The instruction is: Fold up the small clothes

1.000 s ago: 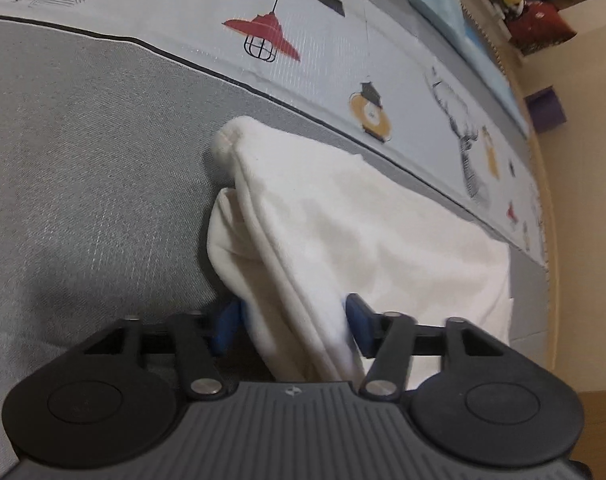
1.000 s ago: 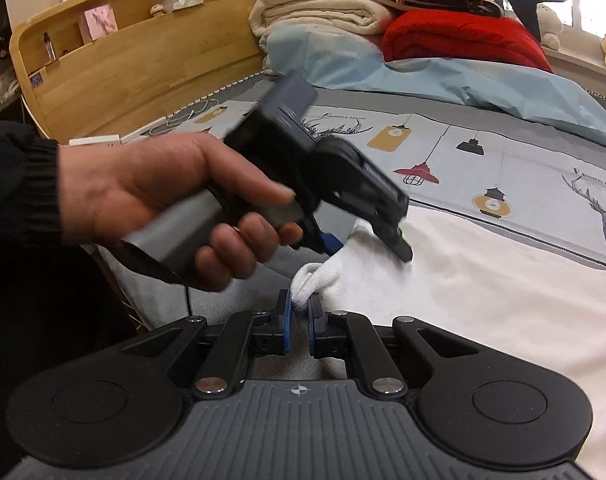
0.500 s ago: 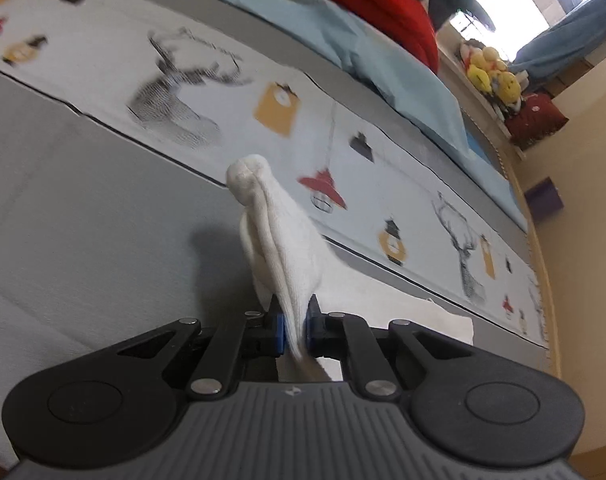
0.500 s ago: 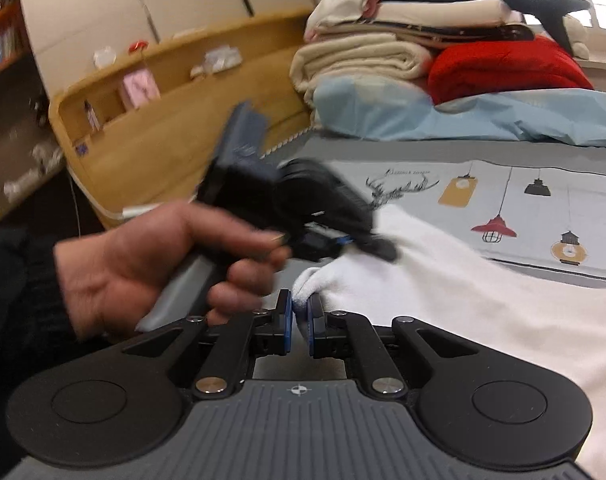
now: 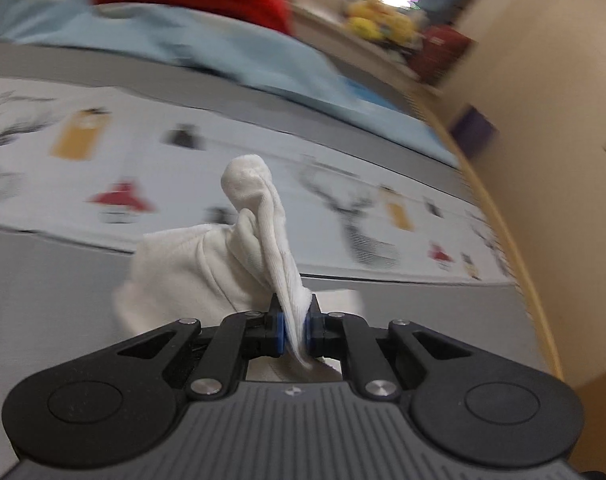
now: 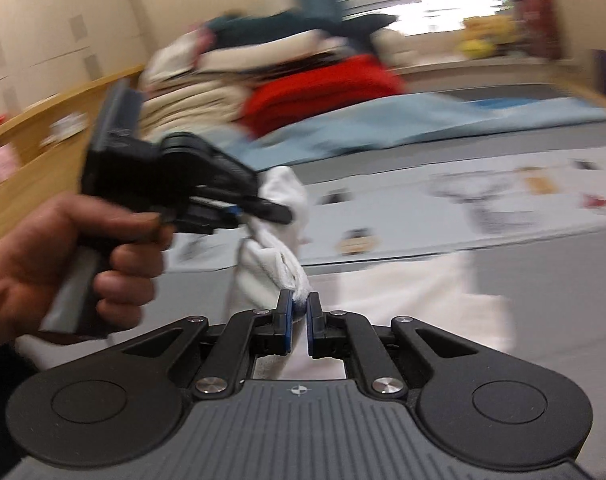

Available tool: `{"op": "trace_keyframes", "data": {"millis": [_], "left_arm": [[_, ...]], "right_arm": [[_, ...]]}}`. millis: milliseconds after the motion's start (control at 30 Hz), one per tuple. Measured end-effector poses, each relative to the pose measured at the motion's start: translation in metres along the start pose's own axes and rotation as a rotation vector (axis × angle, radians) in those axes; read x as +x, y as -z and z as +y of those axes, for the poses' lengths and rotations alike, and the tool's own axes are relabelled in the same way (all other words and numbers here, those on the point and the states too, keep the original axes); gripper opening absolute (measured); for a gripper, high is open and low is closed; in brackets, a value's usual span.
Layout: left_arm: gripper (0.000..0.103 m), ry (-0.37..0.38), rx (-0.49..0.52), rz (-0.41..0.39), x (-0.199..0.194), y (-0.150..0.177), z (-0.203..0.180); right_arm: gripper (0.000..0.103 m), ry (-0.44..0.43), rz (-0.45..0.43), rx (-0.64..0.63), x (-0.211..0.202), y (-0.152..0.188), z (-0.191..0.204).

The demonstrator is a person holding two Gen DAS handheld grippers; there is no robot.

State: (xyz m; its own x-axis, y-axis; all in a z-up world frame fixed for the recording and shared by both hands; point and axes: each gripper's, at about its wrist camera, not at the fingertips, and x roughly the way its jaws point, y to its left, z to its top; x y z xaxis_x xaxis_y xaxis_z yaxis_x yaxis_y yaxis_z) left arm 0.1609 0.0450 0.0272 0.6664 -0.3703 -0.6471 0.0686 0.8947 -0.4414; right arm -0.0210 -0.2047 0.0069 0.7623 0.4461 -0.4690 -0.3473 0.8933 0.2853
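The left tongs [image 5: 296, 326] were clenched on a bunched edge of the white garment [image 5: 207, 268]; the right tongs [image 6: 298, 322] were clenched on another white edge at twelve o'clock from their base; the left hand [image 6: 59, 264] showed at nine o'clock in the right view. The garment hung partly lifted above the bed [image 5: 43, 280], its lower part trailing on the grey cover toward three o'clock. I judged this the lifting stage of a fold; the next move likely called for carrying both gripped edges across together, then laying them down evenly.
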Motion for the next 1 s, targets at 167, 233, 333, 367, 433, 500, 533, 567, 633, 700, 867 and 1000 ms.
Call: {"op": "trace_keyframes", "data": {"millis": [167, 233, 333, 367, 433, 500, 533, 567, 633, 700, 867, 1000], "left_arm": [[0.028, 0.125, 0.083, 0.016, 0.031, 0.016, -0.066], [0.031, 0.138, 0.071, 0.029, 0.036, 0.02, -0.068], [0.031, 0.104, 0.055, 0.059, 0.04, 0.019, -0.056], [0.031, 0.092, 0.052, 0.068, 0.039, 0.019, -0.049], [0.031, 0.065, 0.063, 0.096, 0.037, 0.019, -0.037], [0.031, 0.038, 0.082, 0.134, 0.033, 0.019, -0.022], [0.031, 0.03, 0.094, 0.154, 0.032, 0.021, -0.018], [0.031, 0.019, 0.111, 0.173, 0.031, 0.024, -0.014], [0.031, -0.005, 0.145, 0.196, 0.019, 0.028, 0.0], [0.031, -0.013, 0.168, 0.212, 0.012, 0.033, 0.008], [0.031, -0.002, 0.251, 0.266, 0.0, 0.048, 0.011], [0.031, 0.044, 0.336, 0.32, -0.002, 0.063, 0.003]], "right_arm": [[0.006, 0.151, 0.105, 0.13, -0.011, 0.011, -0.062], [0.007, 0.212, 0.186, 0.204, -0.004, 0.023, -0.082], [0.011, 0.328, 0.194, 0.247, -0.002, 0.03, -0.1], [0.011, 0.327, 0.181, 0.263, -0.001, 0.029, -0.104], [0.032, 0.295, 0.172, 0.306, 0.006, 0.025, -0.11], [0.049, 0.264, 0.186, 0.373, 0.018, 0.025, -0.12], [0.049, 0.235, 0.209, 0.426, 0.027, 0.027, -0.126], [0.049, 0.205, 0.237, 0.477, 0.035, 0.029, -0.133], [0.049, 0.171, 0.297, 0.556, 0.054, 0.034, -0.137], [0.047, 0.17, 0.328, 0.575, 0.06, 0.036, -0.135], [0.004, 0.128, 0.224, 0.531, 0.038, 0.02, -0.118], [0.003, 0.085, 0.132, 0.479, 0.005, 0.002, -0.099]]}}
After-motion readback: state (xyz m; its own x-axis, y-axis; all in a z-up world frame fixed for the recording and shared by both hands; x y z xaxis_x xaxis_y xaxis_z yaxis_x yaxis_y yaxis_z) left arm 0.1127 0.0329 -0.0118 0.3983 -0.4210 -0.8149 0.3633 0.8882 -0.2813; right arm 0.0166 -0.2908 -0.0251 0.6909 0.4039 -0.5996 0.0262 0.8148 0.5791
